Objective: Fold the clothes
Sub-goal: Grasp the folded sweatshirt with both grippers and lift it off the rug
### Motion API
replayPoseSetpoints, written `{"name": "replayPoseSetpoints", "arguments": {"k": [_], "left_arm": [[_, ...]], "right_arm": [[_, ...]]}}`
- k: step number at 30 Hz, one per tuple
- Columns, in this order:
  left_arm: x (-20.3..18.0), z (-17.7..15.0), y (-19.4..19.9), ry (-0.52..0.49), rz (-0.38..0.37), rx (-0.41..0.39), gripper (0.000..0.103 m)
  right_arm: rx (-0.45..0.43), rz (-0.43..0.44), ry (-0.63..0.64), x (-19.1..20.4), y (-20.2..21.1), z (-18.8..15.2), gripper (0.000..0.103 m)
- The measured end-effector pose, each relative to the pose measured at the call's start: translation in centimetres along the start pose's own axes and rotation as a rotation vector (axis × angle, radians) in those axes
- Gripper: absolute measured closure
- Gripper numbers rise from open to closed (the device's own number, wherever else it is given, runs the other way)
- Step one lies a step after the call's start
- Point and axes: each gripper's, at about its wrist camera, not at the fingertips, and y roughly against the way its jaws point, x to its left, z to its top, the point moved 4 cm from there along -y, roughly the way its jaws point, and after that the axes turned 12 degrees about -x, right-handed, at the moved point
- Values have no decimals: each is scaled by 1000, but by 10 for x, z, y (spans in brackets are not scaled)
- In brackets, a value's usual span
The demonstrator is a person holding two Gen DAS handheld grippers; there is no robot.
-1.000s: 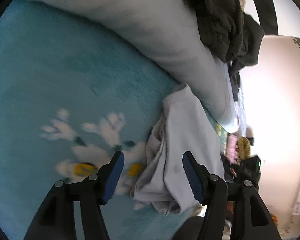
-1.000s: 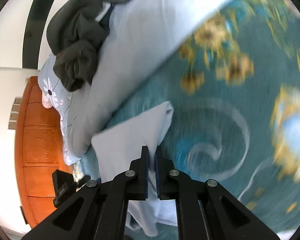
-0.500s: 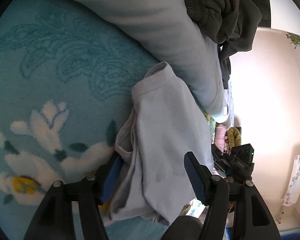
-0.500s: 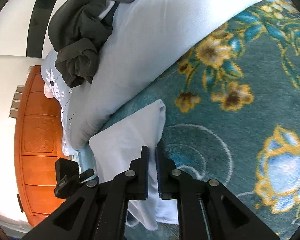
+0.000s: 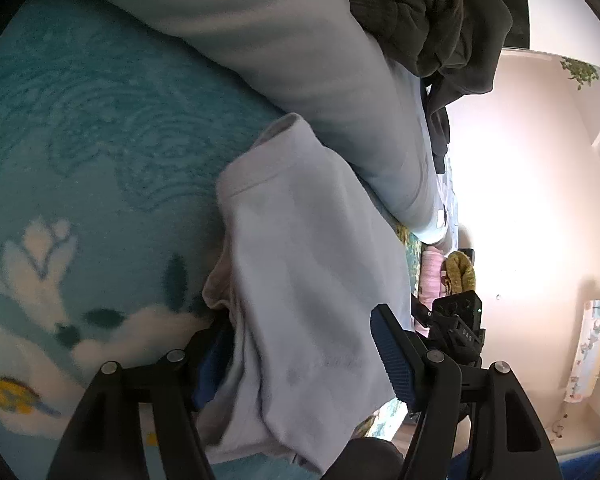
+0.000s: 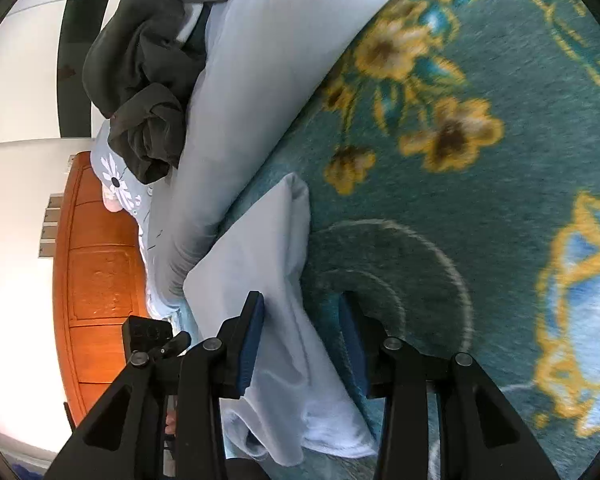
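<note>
A pale lilac garment (image 5: 300,240) lies folded into a long strip on a teal floral blanket (image 5: 100,140), beside a light blue pillow. My left gripper (image 5: 300,324) stands open astride the garment's near end. Its left pad is partly hidden behind the cloth's edge and its right pad rests over the top layer. In the right wrist view the same garment (image 6: 260,248) runs between the fingers of my right gripper (image 6: 300,298). Those jaws are opening, and the cloth lies loose between the blue pads with a gap on the right side.
A long light blue pillow (image 6: 280,60) borders the garment, with a heap of dark clothes (image 6: 140,80) on it. A wooden headboard (image 6: 96,260) stands behind. Pink and yellow fabric (image 5: 460,276) sits past the bed's edge. The teal blanket (image 6: 460,220) stretches to the right.
My left gripper has slid forward so the garment now lies between its open jaws. My right gripper, earlier shut on the garment's edge, has dropped a little and spread its jaws.
</note>
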Motion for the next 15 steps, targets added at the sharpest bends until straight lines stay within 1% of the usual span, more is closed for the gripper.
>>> {"name": "replayPoseSetpoints", "arguments": {"k": [4, 6, 7, 8, 9, 10, 11, 12, 15], "left_arm": [[-2, -2, -2, 9, 13, -18, 33], [-5, -4, 0, -7, 39, -31, 34], [-6, -6, 1, -16, 53, -37, 40], [-7, -7, 2, -23, 76, -42, 53], [-7, -9, 3, -29, 104, -46, 61], [-7, -11, 3, -34, 132, -50, 77], [-7, -13, 4, -40, 160, -54, 83], [-8, -15, 6, -39, 175, -61, 84], [-20, -22, 16, -31, 175, -92, 85]], "right_arm": [[4, 26, -37, 4, -10, -3, 64], [15, 9, -29, 7, -14, -6, 70], [20, 2, -31, 9, -17, -8, 75], [22, -9, -35, 11, -19, -9, 79], [21, -25, -36, 13, -20, -9, 85], [20, -37, -37, 14, -20, -10, 89], [20, -44, -38, 17, -19, -10, 91], [20, -51, -36, 20, -17, -10, 92], [23, -50, -6, 37, -6, -12, 93]]}}
